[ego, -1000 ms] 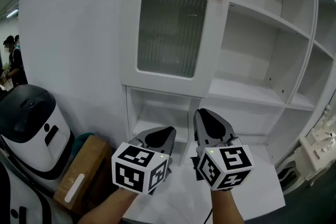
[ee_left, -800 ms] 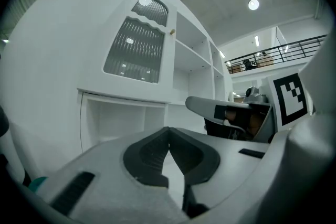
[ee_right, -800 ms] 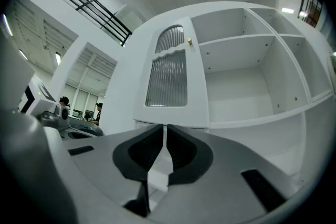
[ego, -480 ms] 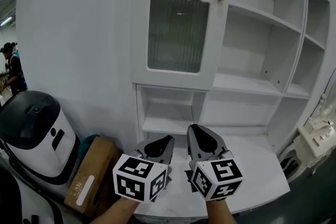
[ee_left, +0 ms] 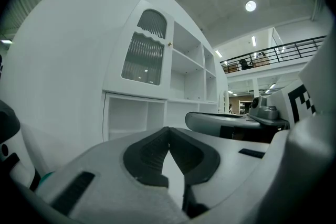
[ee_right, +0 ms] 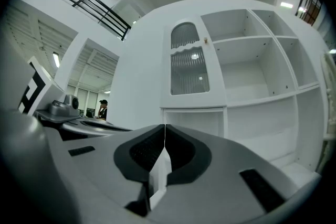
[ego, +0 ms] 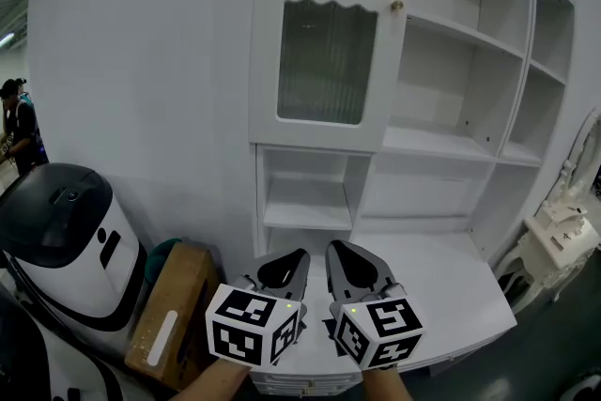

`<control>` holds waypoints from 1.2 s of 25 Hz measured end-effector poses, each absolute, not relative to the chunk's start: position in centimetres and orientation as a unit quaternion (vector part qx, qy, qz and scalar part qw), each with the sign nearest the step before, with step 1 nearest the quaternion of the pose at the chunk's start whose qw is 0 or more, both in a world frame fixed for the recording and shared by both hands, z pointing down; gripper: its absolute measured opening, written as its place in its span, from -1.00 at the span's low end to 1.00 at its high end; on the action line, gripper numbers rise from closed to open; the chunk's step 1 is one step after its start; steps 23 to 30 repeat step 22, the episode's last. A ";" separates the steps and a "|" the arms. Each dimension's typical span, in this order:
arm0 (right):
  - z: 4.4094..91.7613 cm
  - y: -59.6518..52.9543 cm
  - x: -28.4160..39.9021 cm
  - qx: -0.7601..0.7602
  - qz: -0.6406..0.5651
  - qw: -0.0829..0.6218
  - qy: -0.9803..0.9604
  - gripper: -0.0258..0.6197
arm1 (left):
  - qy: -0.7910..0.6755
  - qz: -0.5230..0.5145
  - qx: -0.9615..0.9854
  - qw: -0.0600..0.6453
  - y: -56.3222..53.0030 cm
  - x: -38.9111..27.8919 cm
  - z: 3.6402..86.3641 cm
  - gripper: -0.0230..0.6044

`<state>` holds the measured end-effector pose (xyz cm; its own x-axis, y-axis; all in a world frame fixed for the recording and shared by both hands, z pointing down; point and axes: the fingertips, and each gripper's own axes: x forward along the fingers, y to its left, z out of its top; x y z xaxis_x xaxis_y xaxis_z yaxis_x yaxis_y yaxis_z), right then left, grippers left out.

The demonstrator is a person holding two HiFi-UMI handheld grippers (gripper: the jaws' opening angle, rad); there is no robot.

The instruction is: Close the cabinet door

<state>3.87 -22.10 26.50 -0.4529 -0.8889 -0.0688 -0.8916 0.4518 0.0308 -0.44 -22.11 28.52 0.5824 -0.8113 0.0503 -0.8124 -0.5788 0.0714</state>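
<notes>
The white cabinet door with ribbed glass panels (ego: 329,52) sits upper centre of the head view, apparently flat against its frame, small round knob (ego: 397,5) at its right edge. I cannot tell whether it is fully seated. If it is not, it could swing out again, and both tools are low and well apart from it.

The left hand-held gripper (ego: 300,253) and the right hand-held gripper (ego: 331,246) hang at bottom centre over the white worktop (ego: 451,286), each with jaws pressed together on nothing.

The open white shelf compartments (ego: 451,80) at right hold nothing. The 2 small cubbies (ego: 305,188) below the door are bare too. What sits behind the glass I cannot tell. The brown cardboard box (ego: 174,315) at lower left is closed.
</notes>
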 end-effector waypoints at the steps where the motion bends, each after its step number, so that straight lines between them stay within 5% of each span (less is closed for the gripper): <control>1: 26.6 -21.8 3.7 -0.523 0.031 0.020 0.852 -0.86 | -0.456 0.007 0.889 0.044 -21.8 -0.6 28.7 -0.89; 30: 27.0 -19.7 2.4 -0.533 0.037 0.007 0.845 -0.86 | -0.450 0.008 0.892 0.036 -20.2 -1.7 28.8 -0.89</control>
